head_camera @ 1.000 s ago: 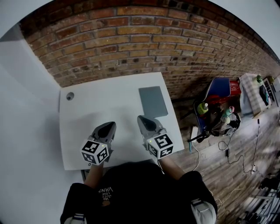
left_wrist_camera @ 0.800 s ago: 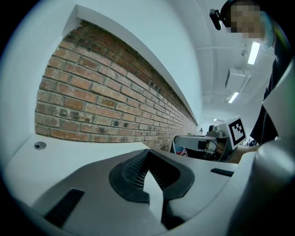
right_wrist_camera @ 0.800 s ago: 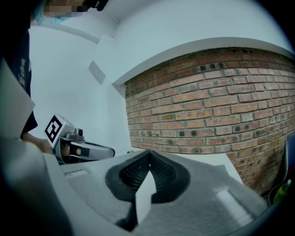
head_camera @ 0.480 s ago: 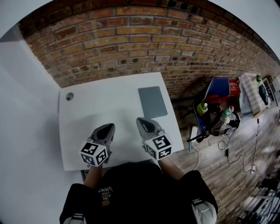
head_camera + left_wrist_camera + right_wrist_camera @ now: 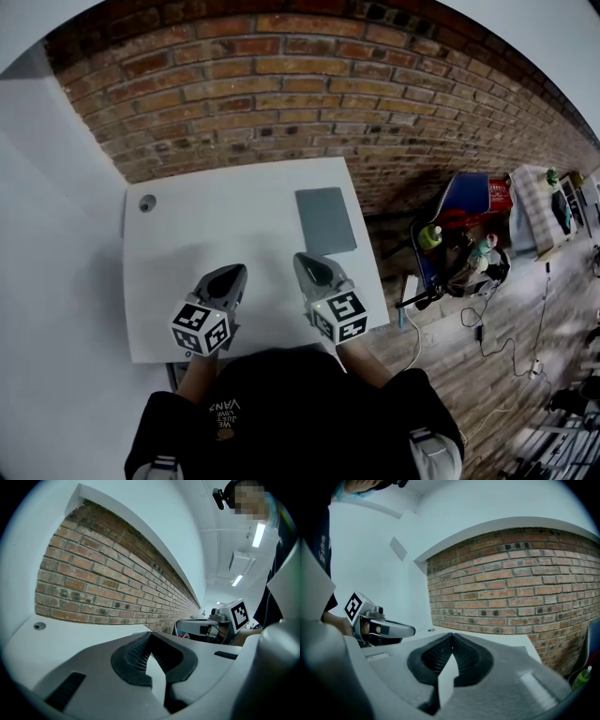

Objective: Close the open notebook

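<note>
The left claw [image 5: 229,271] and right claw [image 5: 306,260] are each pinched together, empty, over the near bench [image 5: 206,211]. The notebook [image 5: 325,219] lies shut, far right.

My right gripper [image 5: 451,635] low over the white tabletop [image 5: 506,641], fingers [image 5: 436,654] pressed together with nothing between them, brick wall [image 5: 520,588] ahead, I see the left gripper [image 5: 405,630] at far left, green bottle [image 5: 581,677] at the lower right edge

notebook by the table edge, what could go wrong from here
The notebook lies flat close to the table's right edge, so a sideways nudge might slide it off. It already looks closed, so more handling may only disturb it. Left claw and right claw are shut, so neither can pinch yet.
</note>
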The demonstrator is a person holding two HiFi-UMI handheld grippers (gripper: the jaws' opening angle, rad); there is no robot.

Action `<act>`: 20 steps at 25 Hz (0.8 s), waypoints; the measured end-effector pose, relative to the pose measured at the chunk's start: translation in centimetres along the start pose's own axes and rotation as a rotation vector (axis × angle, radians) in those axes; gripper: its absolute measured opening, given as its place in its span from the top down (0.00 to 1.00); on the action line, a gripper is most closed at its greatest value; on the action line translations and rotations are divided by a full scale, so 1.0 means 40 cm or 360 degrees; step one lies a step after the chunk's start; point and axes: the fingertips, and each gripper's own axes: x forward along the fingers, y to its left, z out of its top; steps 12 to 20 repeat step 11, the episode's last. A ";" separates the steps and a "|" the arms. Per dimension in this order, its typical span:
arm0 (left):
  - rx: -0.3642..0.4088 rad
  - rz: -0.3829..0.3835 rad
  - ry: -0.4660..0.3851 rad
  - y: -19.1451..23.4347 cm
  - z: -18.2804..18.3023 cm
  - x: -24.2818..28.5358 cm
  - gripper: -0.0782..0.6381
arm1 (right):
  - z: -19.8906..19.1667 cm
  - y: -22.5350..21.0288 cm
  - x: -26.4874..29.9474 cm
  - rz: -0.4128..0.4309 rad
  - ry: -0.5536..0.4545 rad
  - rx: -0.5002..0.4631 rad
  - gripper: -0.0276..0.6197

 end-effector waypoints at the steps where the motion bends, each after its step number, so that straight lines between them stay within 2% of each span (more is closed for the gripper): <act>1: -0.0002 0.0000 0.0001 0.001 -0.001 0.000 0.88 | -0.001 0.000 0.000 -0.0001 0.0002 0.0001 0.96; 20: -0.0019 -0.0004 -0.0001 0.001 -0.001 0.007 0.87 | -0.002 -0.012 0.004 0.0001 -0.0002 0.0011 0.96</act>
